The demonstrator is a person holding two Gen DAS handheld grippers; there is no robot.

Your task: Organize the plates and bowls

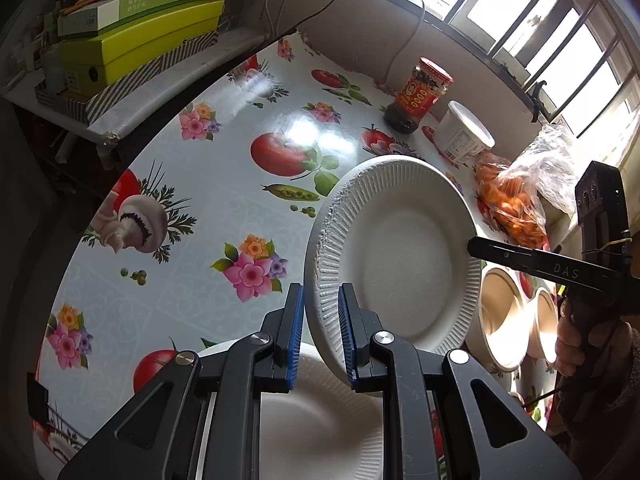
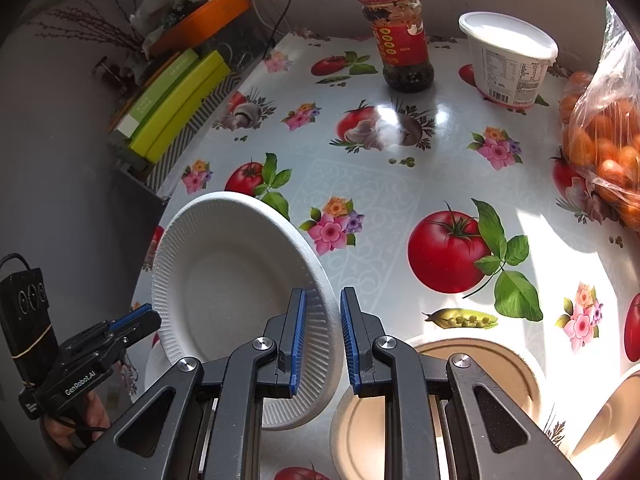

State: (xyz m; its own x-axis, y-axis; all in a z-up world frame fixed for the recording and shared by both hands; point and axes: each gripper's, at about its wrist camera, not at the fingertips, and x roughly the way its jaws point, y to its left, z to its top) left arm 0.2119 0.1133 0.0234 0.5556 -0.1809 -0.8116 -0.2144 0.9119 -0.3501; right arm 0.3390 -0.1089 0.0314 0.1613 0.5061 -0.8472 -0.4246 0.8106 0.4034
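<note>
The round table under a glossy oilcloth printed with tomatoes, mushrooms and flowers [image 2: 380, 200] fills both views. On it, a tilted white paper plate with a ribbed rim [image 1: 394, 256] is held up off the cloth between both tools; in the right wrist view the same plate [image 2: 236, 280] leans at about 9 o'clock of the frame centre.

The left gripper [image 1: 320, 332] has its blue-padded jaws either side of the plate's ribbed rim at the plate's 7 o'clock; a narrow gap shows beside the left pad, so I cannot tell whether it truly pinches. The right gripper [image 2: 322, 344] straddles the opposite rim, its left pad over the ribbing and its right pad standing clear, so it is parted around the edge.

Below the left tool lies a second white paper plate [image 1: 320, 412], flat on the cloth. Two tan paper bowls [image 2: 460, 364] sit at 5 o'clock in the right wrist view.

At 12 o'clock stand a glass sauce jar with a red label [image 2: 402, 40] and a white lidded plastic tub [image 2: 508, 60], well apart from the plates. A clear bag of orange fruit [image 2: 604, 132] rests at 2 o'clock.
</note>
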